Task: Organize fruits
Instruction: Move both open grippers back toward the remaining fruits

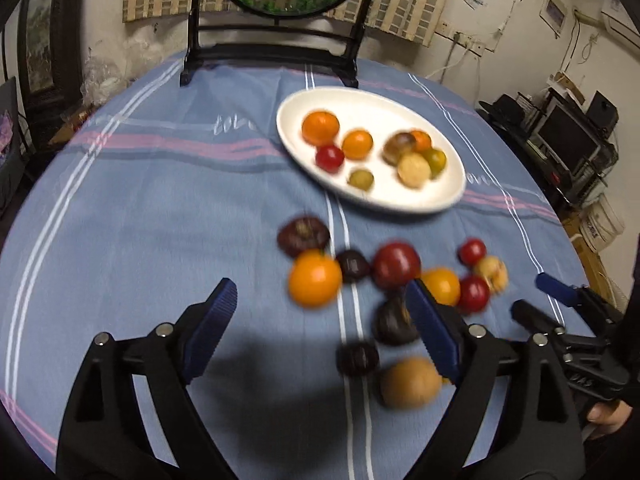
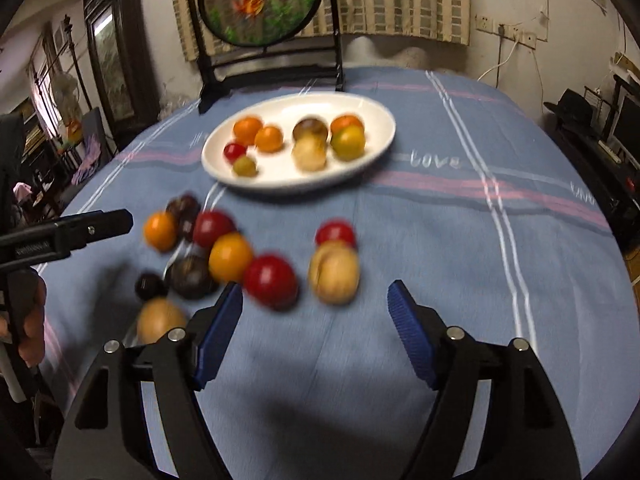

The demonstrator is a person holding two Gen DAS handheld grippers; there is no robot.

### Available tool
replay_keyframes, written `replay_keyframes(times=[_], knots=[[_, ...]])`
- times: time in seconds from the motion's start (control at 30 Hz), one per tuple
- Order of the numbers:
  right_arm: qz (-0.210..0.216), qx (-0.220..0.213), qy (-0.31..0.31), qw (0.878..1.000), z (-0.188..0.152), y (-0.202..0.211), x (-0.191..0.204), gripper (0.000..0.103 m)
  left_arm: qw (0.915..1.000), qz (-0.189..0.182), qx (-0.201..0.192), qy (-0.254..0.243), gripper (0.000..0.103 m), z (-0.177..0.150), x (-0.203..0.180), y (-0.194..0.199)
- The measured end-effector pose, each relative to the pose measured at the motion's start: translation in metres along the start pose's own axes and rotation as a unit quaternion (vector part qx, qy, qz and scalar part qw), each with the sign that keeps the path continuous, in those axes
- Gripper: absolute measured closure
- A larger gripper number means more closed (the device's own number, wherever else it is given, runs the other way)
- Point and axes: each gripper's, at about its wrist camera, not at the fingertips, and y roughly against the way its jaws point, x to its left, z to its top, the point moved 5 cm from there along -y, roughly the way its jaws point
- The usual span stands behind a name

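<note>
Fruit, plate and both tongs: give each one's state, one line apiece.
White plate: on the tablecloth, partly filled with fruit.
Loose fruit: clustered on the cloth, off the plate.
Left tongs: open, empty.
Right tongs: open, empty.

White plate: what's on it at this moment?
The white plate holds about eight small fruits: oranges, a red one, greenish ones and a tan one. One orange fruit is partly hidden behind others.

A blue striped tablecloth (image 2: 460, 240) carries a white plate (image 2: 376, 148), loose fruits (image 2: 230, 256) and a framed stand (image 2: 272, 64).
</note>
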Motion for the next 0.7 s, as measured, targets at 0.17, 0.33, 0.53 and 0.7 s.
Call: replay_keyframes(times=[0.17,0.33,0.53,0.7], knots=[[-0.029,0.017,0.000,0.999,-0.029,0.001,-0.002,0.027,0.9999,-0.011,0.011,0.005,0.015,-0.033,0.000,0.008],[-0.015,0.023,-0.010,1.000,-0.040,0.005,-0.008,0.027,0.9996,-0.002,0.026,-0.006,0.015,-0.050,-0.003,0.003],[-0.001,0.033,-0.015,0.999,-0.042,0.001,-0.007,0.027,0.9992,0.011,0.036,-0.016,0.015,-0.053,0.001,-0.006],[0.005,0.034,-0.021,0.999,-0.043,0.000,-0.008,0.027,0.9995,0.023,0.019,-0.012,0.015,-0.038,0.013,-0.012]])
